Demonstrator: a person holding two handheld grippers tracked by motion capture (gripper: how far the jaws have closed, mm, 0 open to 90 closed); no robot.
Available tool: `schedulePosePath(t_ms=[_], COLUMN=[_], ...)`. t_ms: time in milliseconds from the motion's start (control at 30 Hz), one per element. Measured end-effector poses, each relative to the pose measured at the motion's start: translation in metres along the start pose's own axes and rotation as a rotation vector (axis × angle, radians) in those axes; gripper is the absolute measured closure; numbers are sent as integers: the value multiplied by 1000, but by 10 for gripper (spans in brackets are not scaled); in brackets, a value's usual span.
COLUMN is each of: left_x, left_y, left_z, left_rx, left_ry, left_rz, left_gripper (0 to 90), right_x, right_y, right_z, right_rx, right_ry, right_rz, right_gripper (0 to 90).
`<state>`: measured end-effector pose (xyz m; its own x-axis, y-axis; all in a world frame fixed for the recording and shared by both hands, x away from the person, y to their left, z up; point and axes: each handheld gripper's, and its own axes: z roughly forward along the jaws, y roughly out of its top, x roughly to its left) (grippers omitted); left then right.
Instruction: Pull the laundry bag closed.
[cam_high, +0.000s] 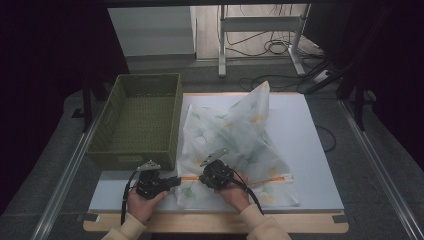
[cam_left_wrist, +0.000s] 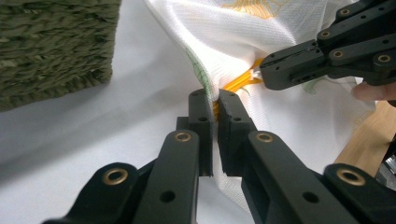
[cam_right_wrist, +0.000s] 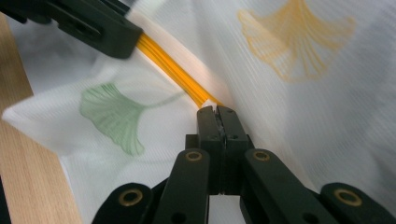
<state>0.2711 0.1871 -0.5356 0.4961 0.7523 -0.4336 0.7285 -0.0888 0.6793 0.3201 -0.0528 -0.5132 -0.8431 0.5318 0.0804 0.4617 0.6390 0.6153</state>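
Here, both grippers — left gripper (cam_left_wrist: 215, 100) and right gripper (cam_right_wrist: 216, 112) — clamp the orange zipper (cam_right_wrist: 173, 70) (white mesh bag (cam_high: 235, 135)) on the table (cam_high: 310, 150).

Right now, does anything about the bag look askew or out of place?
The mesh bag isn't flat: its far corner stands up in a peak. Both grippers, left and right, pinch its orange zipper. Nothing looks torn.

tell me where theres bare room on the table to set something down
Free: the white board right of the mesh bag, and a small strip beyond the bag's far edge. The green basket takes the left side. Crowded: the near edge, where the left hand-held gripper and right hand-held gripper pinch the bag's orange zipper.
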Motion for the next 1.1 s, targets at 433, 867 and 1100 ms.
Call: schedulePosePath(t_ms=[433,867,1100], left_x=[2,2,3], left_y=[-1,-1,-2], left_z=[-4,-5,-5], left_rx=[-2,-6,-6], left_ry=[-3,0,0], left_rz=[-7,-10,-13], left_gripper=[855,855,855], right_x=[-10,-20,-26], right_y=[-17,-34,-45], right_z=[-16,-37,-46], right_rx=[15,8,13], right_ry=[-46,-88,-105], right_rz=[20,43,70], right_gripper=[899,900,899])
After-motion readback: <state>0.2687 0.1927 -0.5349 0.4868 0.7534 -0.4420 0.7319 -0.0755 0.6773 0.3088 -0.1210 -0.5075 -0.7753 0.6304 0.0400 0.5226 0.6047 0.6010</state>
